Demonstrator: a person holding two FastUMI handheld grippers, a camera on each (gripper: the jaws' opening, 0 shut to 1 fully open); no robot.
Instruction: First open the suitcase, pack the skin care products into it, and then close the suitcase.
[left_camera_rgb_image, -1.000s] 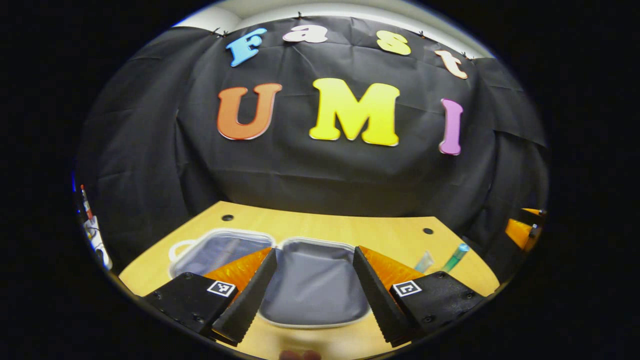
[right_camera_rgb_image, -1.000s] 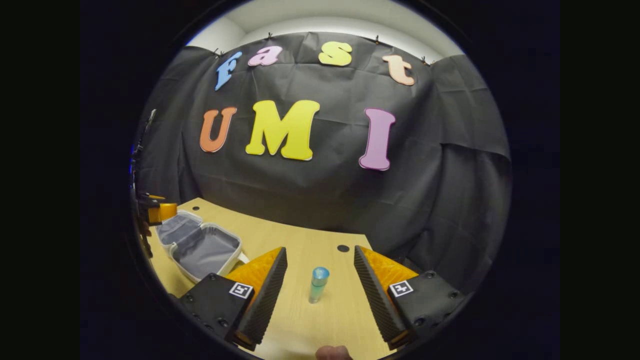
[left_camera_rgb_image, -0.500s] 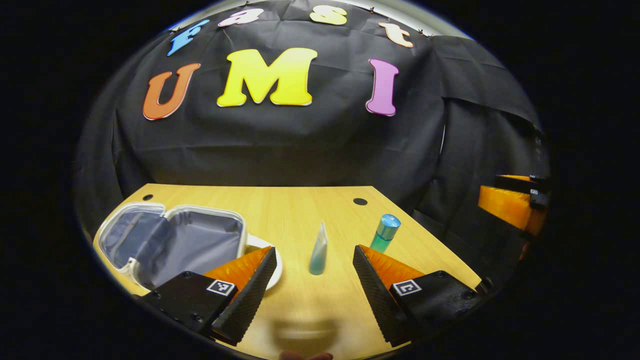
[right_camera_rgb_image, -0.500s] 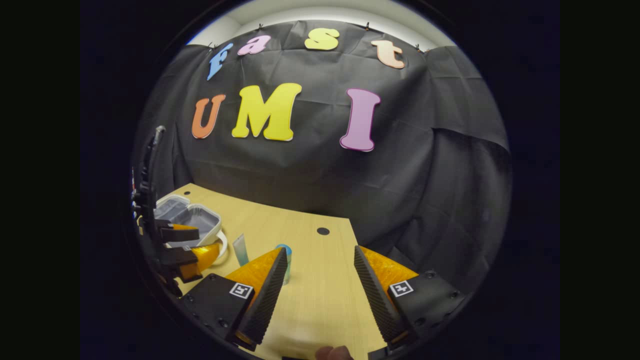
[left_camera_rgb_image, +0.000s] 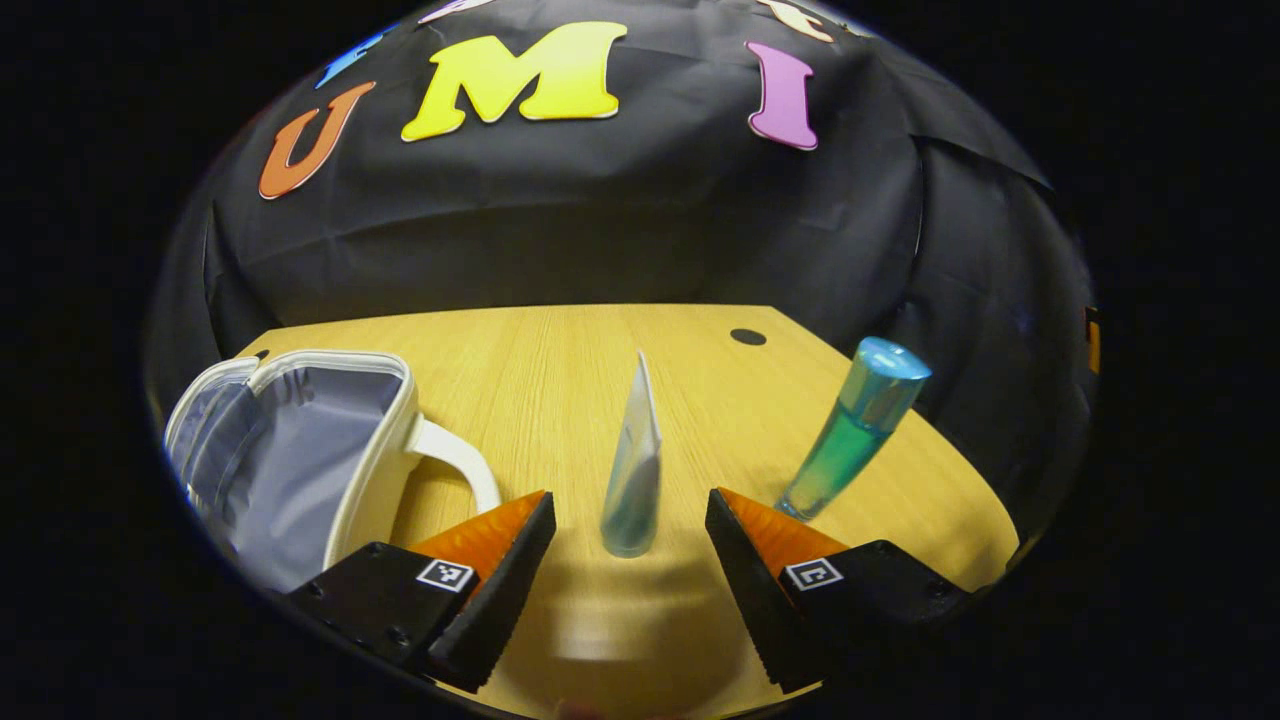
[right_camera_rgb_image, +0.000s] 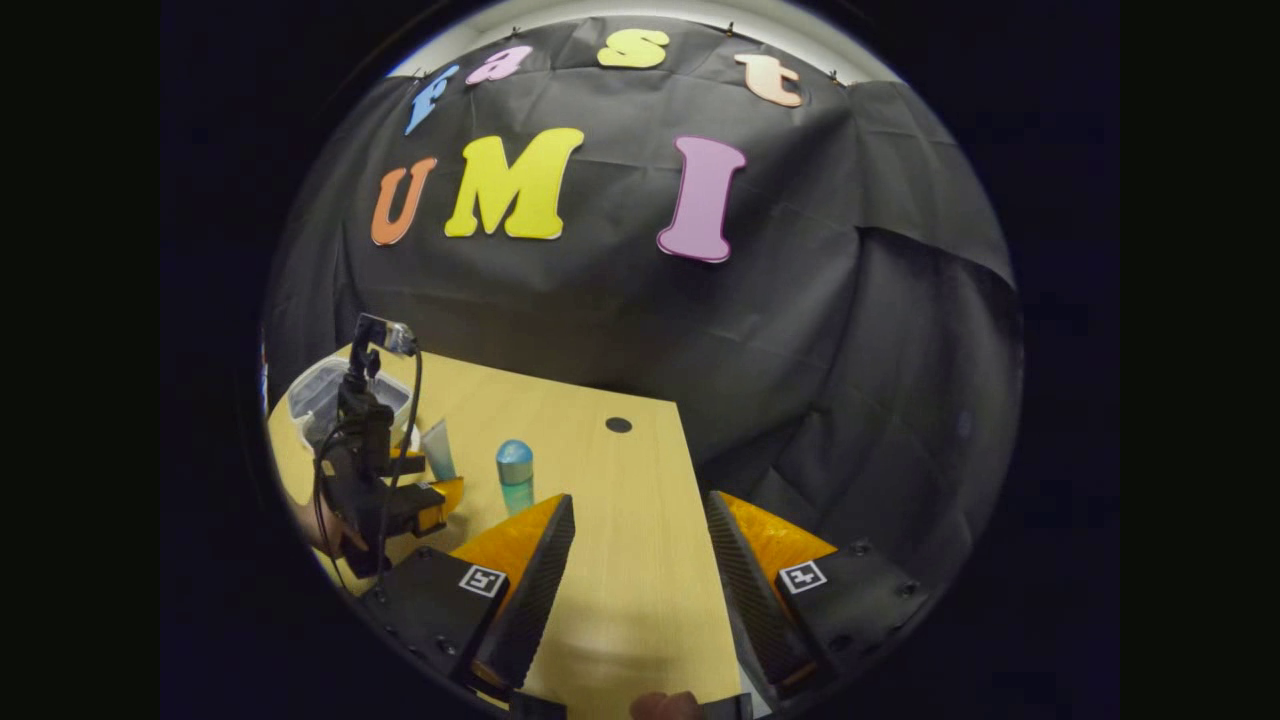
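One step done: suitcase (left_camera_rgb_image: 290, 450) open, lower left. We see tube (left_camera_rgb_image: 633, 470) standing mid-frame between wide-open, empty left gripper (left_camera_rgb_image: 630, 560) fingers; bottle (left_camera_rgb_image: 850, 430) right. Right gripper (right_camera_rgb_image: 635, 590) open, empty. Packing, closing left.

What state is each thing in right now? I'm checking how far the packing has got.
Suitcase: open, lying on the table, nothing seen inside.
Tube: standing upright on its cap, not packed, ahead of the open jaws.
Bottle: upright on the table, cap on, not packed.
Left gripper: open, holding nothing.
Right gripper: open, holding nothing, over bare table.
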